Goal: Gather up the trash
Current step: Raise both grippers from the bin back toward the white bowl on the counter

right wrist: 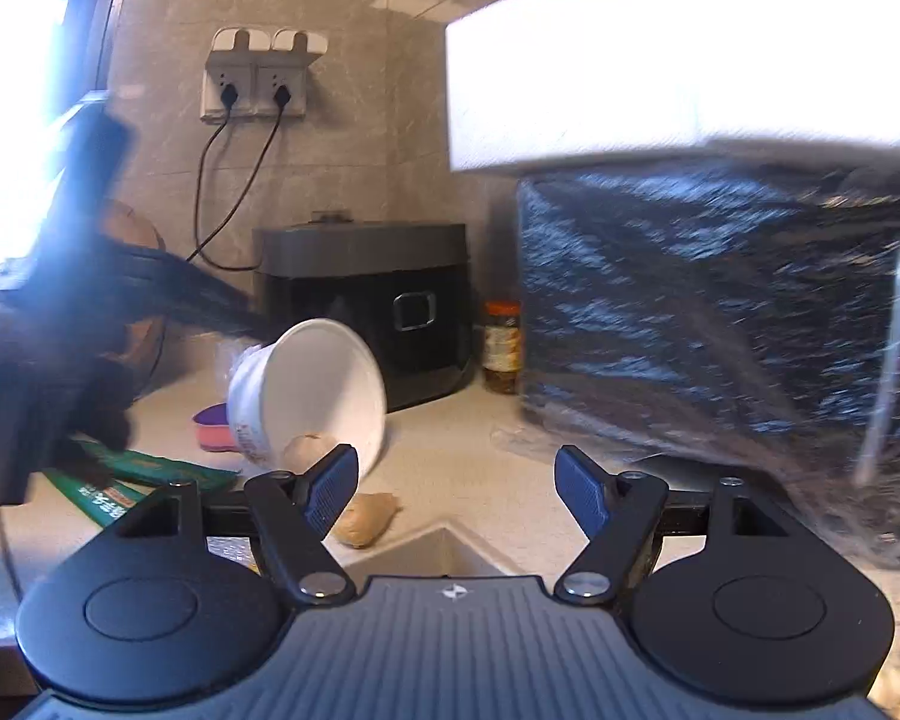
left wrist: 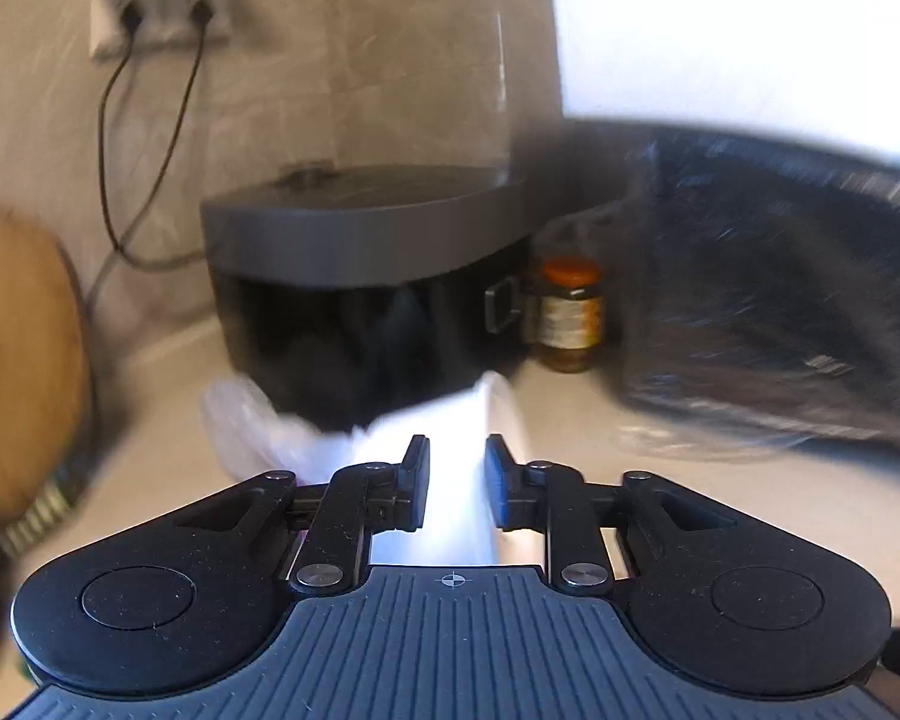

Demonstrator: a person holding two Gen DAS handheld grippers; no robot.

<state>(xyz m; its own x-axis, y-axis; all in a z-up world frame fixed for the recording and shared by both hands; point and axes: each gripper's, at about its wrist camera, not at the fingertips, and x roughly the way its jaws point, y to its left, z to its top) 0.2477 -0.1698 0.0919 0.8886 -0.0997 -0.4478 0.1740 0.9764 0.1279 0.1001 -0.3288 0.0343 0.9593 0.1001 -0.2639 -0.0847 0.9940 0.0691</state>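
Left gripper (left wrist: 457, 483) tilts slightly down, jaws part-open with the white cup (left wrist: 450, 480) between; grip unclear. Right gripper (right wrist: 450, 495) is near level, wide open, empty, black bag (right wrist: 720, 312) ahead-right.

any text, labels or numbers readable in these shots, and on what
Nothing can be read with confidence.
Green packet: white characters and a red patch, too blurred to read.
White paper bowl: red print down its side, too small to read.
Jar: patterned label, unreadable; blurred in the left wrist view as well.
Black appliance: only a square outline on its front, no words.
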